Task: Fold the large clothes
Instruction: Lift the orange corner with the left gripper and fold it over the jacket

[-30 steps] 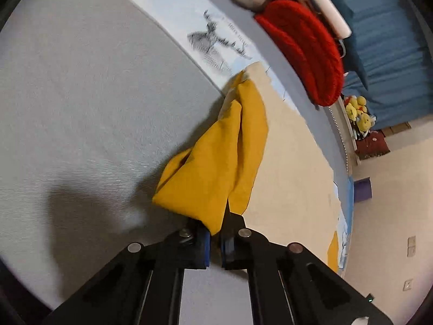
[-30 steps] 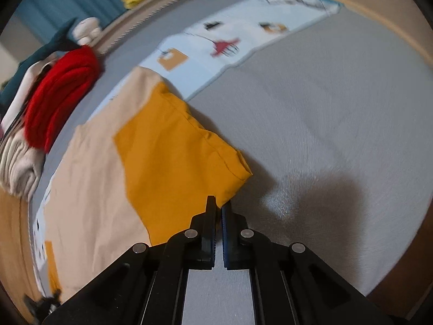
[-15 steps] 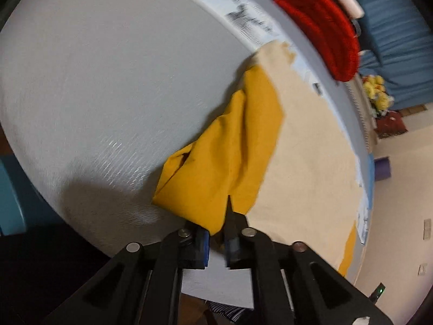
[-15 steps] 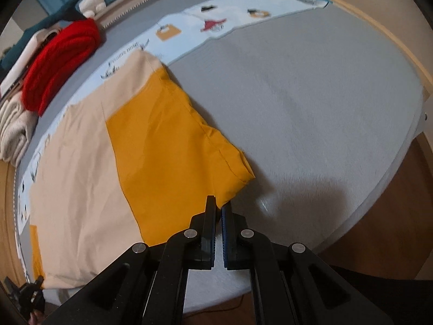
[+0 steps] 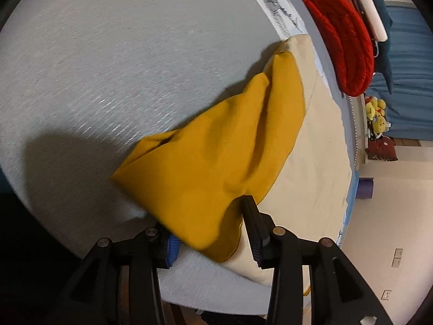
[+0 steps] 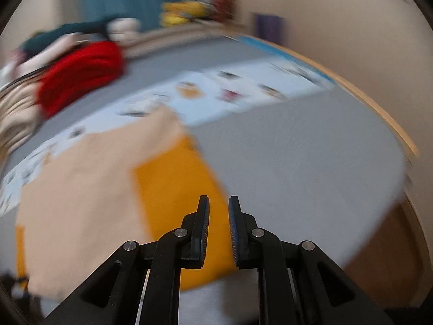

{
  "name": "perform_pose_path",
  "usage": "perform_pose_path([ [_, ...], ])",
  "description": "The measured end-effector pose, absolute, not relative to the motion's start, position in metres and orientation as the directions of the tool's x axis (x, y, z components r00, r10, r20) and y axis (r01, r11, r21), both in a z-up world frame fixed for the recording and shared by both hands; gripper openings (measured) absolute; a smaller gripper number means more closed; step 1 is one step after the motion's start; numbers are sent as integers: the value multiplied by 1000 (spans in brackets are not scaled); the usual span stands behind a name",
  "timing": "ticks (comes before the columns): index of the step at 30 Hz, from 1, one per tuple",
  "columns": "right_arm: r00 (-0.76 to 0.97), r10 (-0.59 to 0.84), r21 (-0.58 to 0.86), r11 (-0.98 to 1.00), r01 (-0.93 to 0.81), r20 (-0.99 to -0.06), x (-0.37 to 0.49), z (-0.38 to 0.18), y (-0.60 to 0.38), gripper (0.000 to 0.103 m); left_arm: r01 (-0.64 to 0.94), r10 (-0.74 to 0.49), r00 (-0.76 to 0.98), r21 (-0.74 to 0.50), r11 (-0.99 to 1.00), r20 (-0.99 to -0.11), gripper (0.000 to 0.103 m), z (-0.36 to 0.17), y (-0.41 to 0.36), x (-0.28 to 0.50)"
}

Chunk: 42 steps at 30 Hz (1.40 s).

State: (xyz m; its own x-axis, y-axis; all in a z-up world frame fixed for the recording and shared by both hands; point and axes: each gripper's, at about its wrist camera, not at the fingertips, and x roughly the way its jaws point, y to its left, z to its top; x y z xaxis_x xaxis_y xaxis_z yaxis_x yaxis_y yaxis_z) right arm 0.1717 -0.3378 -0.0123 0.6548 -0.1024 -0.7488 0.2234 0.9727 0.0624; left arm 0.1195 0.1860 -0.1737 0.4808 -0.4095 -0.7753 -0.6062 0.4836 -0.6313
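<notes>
Half a second ago both grippers pinched the yellow sleeve [image 5: 216,157]; now both have let go, which suggests this fold is laid. The left gripper [image 5: 213,230] stands wide open, the sleeve's hem slumped between its fingers, touching them but unclamped. The right gripper [image 6: 218,230] is parted a little and holds nothing, above the beige garment [image 6: 81,178] on the grey bed [image 6: 297,149].

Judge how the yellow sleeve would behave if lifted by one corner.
The yellow sleeve would probably sag and fold: it already lies in soft creases. It looks thin, so likely light. Its matte weave suggests the open left tongs could pinch it without much slip.
</notes>
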Motion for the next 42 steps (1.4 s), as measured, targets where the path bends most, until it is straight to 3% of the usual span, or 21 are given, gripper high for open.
perform_pose_path([
  [5, 653, 118, 14, 987, -162, -748, 176, -20, -242, 16, -585, -383, 508, -635, 505, -772, 38, -172, 180, 125],
  [8, 598, 186, 9, 958, -286, -779, 176, -37, -202, 16, -579, -375, 514, -635, 511, -771, 36, -171, 176, 130],
  [11, 493, 158, -27, 937, -347, -856, 184, -71, -177, 16, -573, -368, 520, -634, 518, -771, 18, -168, 174, 131],
  [14, 350, 48, -77, 939, -335, -936, 200, -115, -169, 16, -546, -363, 534, -639, 542, -764, 10, -159, 170, 133],
  [17, 314, 57, -39, 956, -292, -948, 210, -115, -174, 16, -512, -346, 551, -635, 579, -759, 7, -145, 166, 136],
  [20, 360, 86, -25, 956, -292, -929, 215, -86, -182, 16, -478, -325, 568, -624, 618, -756, 7, -130, 161, 138],
  [24, 560, 136, -28, 961, -274, -817, 221, -8, -219, 16, -448, -290, 584, -599, 664, -759, 6, -115, 152, 142],
  [27, 685, 134, -62, 965, -254, -716, 219, 43, -254, 29, -413, -265, 604, -580, 702, -752, 5, -100, 141, 144],
  [29, 738, 120, -84, 969, -233, -664, 221, 64, -271, 55, -384, -256, 621, -572, 725, -741, 5, -90, 134, 145],
  [30, 762, 109, -93, 972, -217, -638, 218, 73, -282, 58, -360, -250, 633, -565, 742, -733, 5, -81, 127, 148],
  [32, 785, 96, -75, 981, -179, -612, 215, 78, -302, 60, -329, -244, 646, -553, 766, -723, 5, -70, 117, 151],
  [42, 753, 18, 8, 1000, -17, -657, 195, 76, -374, 60, -117, -288, 680, -487, 866, -674, 1, -16, 12, 184],
])
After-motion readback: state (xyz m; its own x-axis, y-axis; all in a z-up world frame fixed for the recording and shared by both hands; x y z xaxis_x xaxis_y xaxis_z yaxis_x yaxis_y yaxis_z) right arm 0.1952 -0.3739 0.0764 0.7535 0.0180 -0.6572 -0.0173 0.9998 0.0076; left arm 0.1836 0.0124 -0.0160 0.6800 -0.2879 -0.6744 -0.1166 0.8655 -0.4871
